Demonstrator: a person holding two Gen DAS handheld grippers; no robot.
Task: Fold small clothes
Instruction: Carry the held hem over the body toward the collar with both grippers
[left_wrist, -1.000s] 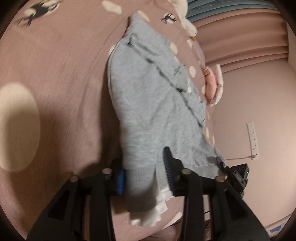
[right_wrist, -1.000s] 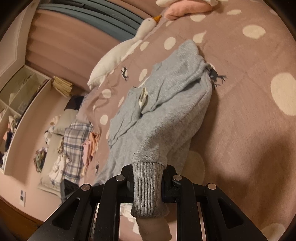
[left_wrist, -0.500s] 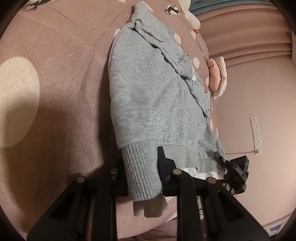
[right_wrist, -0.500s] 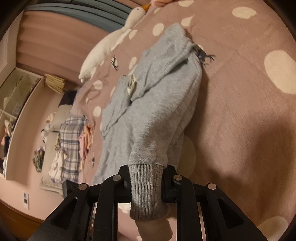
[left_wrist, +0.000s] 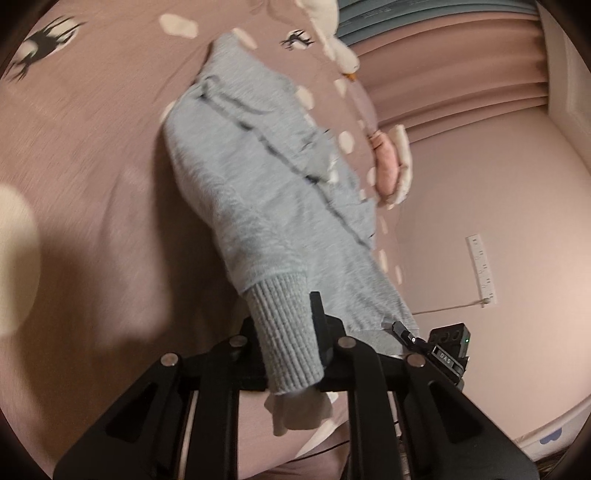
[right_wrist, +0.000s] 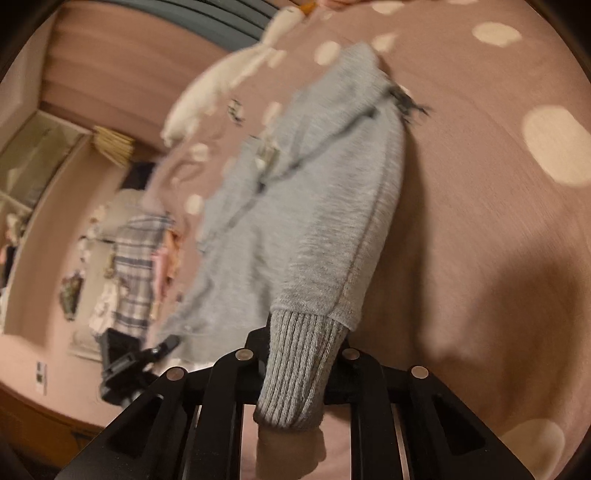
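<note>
Hand-held grippers (left_wrist: 286, 332) (right_wrist: 301, 365) pinch the grey garment's (left_wrist: 258, 192) cuffs; it runs lengthwise away.

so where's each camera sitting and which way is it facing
Left wrist: on the left gripper, facing along its fingers and down at the bed; they pinch a ribbed cuff of the grey sweatshirt.
Right wrist: on the right gripper, facing likewise, clamped on the other cuff.
Shared: sweatshirt, polka-dot bedspread, goose plush.
</note>
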